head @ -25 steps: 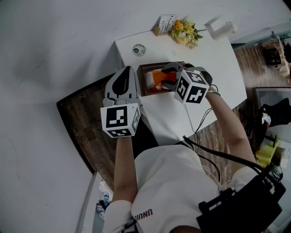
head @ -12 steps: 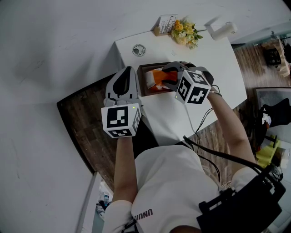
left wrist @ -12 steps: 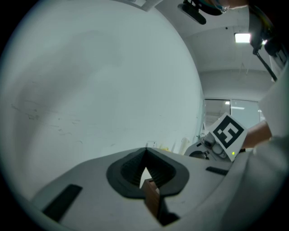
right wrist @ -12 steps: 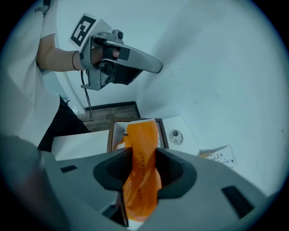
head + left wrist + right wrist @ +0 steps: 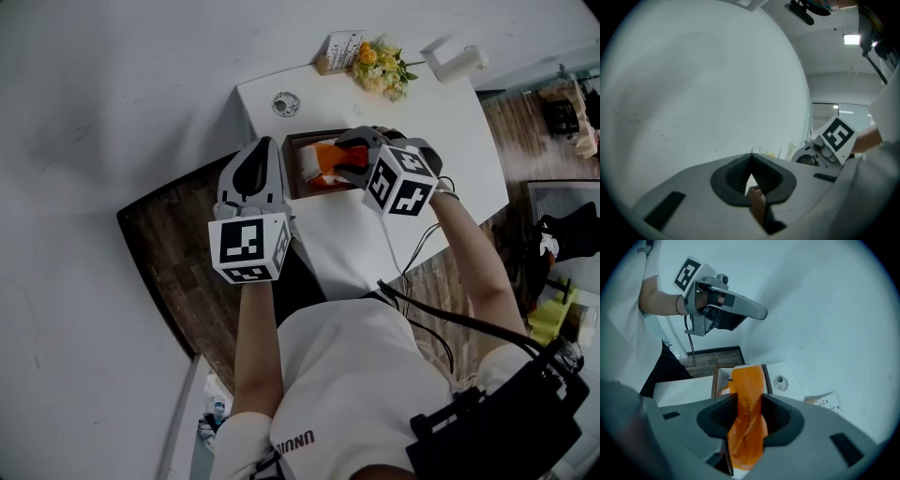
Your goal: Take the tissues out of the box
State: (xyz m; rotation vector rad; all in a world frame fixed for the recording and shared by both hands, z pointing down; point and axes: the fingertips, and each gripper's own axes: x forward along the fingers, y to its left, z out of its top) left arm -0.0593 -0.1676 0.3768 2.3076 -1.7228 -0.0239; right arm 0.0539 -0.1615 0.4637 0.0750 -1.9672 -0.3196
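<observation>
**Grippers at the tissue box**

The right gripper point(image 5: 747, 405) points steeply down. Its jaws stand part open and are clamped on an orange tissue pack point(image 5: 748, 380). The pack runs up between the pads and hangs past the tips, directly above the open brown box point(image 5: 296, 140). The box sits on the white table point(image 5: 375, 234), just beyond the right gripper's tips.

The left gripper point(image 5: 751, 161) lies almost level against the box's left side. Its jaws are closed to a slit on the box's thin brown wall.
</observation>
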